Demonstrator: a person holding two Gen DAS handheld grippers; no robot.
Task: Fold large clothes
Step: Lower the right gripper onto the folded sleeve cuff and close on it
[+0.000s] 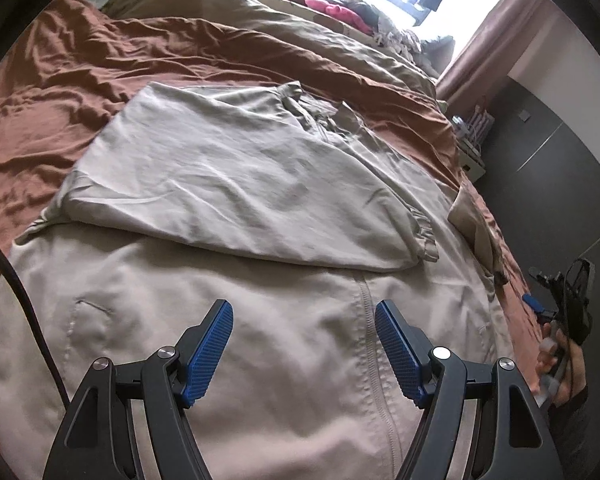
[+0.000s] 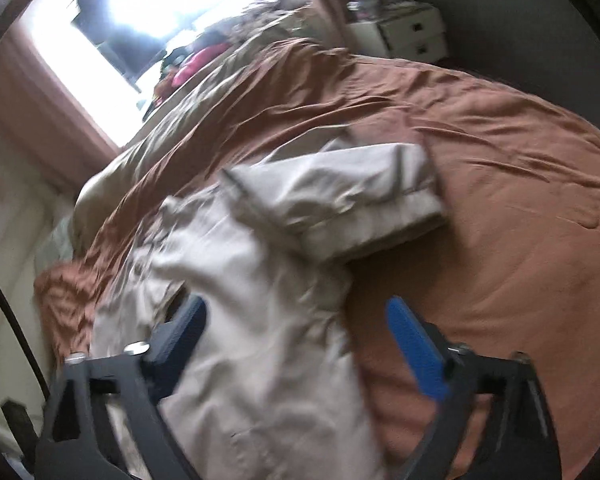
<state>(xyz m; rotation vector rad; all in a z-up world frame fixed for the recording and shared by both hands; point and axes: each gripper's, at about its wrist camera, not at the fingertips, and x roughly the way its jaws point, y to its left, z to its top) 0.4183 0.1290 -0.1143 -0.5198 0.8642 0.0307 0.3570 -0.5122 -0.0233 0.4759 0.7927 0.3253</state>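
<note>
Beige garment (image 1: 236, 184), large, cotton-like, with stitched seams and a slit pocket: lies spread on the bed (image 1: 60, 80) over a rust-brown cover, nearest part directly under the left gripper (image 1: 304, 344).

Condition: part-folded. One section is turned over onto the body, forming a slanted flap with a gathered cuff at its end. In the right wrist view a second section sits doubled into a flat block at the garment's far edge, on the cover. The broad lower body is unfolded and creased; folded edges are not squared.

Left gripper: jaws released, standing wide, nothing between them, held just above the cloth near a vertical seam.

Right gripper (image 2: 296, 352): jaws parted, empty. Cloth passes beneath the gap, but the pads are not pressing on it. View is blurred, so contact cannot be told exactly. Seen also at the far right of the left view, off the bed edge, in a hand (image 1: 560, 368).

Outstanding, by judgement: smoothing, further folds of the body, final compact stack. Roughly midway.

Also present: clothes pile (image 1: 340, 8) by the window.
</note>
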